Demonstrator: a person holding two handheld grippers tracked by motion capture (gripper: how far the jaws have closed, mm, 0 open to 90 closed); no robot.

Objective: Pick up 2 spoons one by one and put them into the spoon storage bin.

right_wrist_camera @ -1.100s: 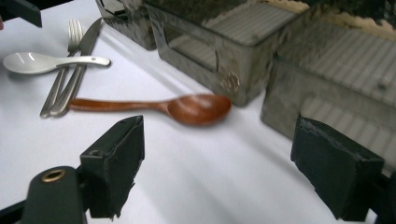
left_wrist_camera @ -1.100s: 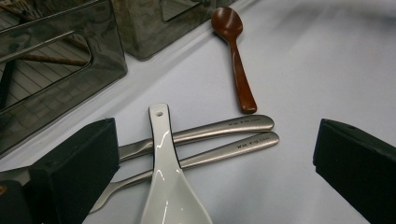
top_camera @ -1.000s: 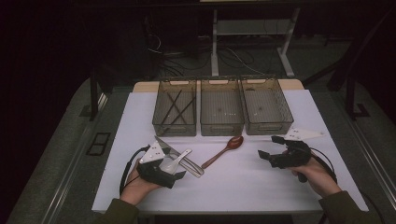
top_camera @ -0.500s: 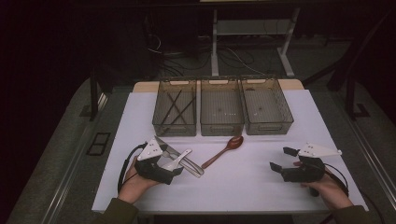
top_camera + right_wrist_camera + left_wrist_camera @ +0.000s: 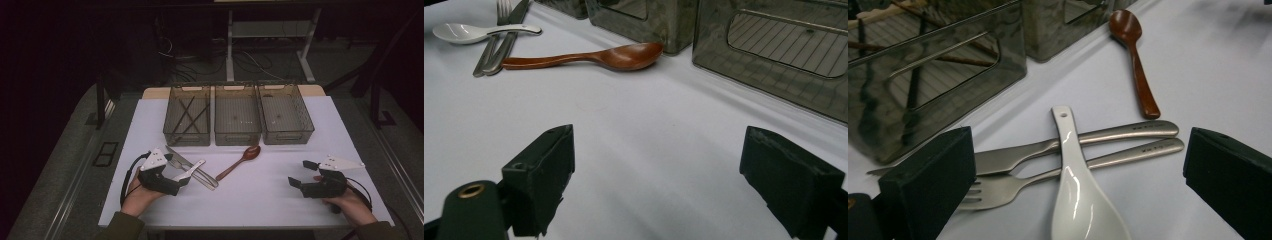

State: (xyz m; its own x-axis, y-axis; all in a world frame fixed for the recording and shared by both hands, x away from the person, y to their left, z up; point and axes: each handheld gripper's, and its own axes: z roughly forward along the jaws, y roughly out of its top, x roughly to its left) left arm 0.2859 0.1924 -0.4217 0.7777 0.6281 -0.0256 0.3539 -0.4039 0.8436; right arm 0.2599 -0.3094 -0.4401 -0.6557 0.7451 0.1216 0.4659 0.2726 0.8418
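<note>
A dark room surrounds a white-covered bench (image 5: 260, 200) with three clear bins lined up at its far side. The left hand-held gripper (image 5: 1073, 200) hovers low over a small pile of cutlery, its jaws standing wide apart with nothing pressed between them: a white ceramic spoon (image 5: 1075, 200) lies across a metal fork (image 5: 1013, 187) and a metal knife (image 5: 1013, 156), all three between the jaws but untouched. Just beyond them a wooden spoon (image 5: 1138, 65) lies alone on the cloth, its bowl near the middle bin (image 5: 237, 117). The right hand-held gripper (image 5: 656, 185) rests well apart from all this near the bench's right edge, jaws also spread and empty, pointing across bare cloth toward the wooden spoon. The left bin (image 5: 187, 117) already holds a few dark sticks, likely chopsticks; the middle bin and the right bin (image 5: 285, 115) look empty. The sorting seems barely begun: four pieces remain on the bench, and the left hand-held gripper appears set to take the white ceramic spoon first.
</note>
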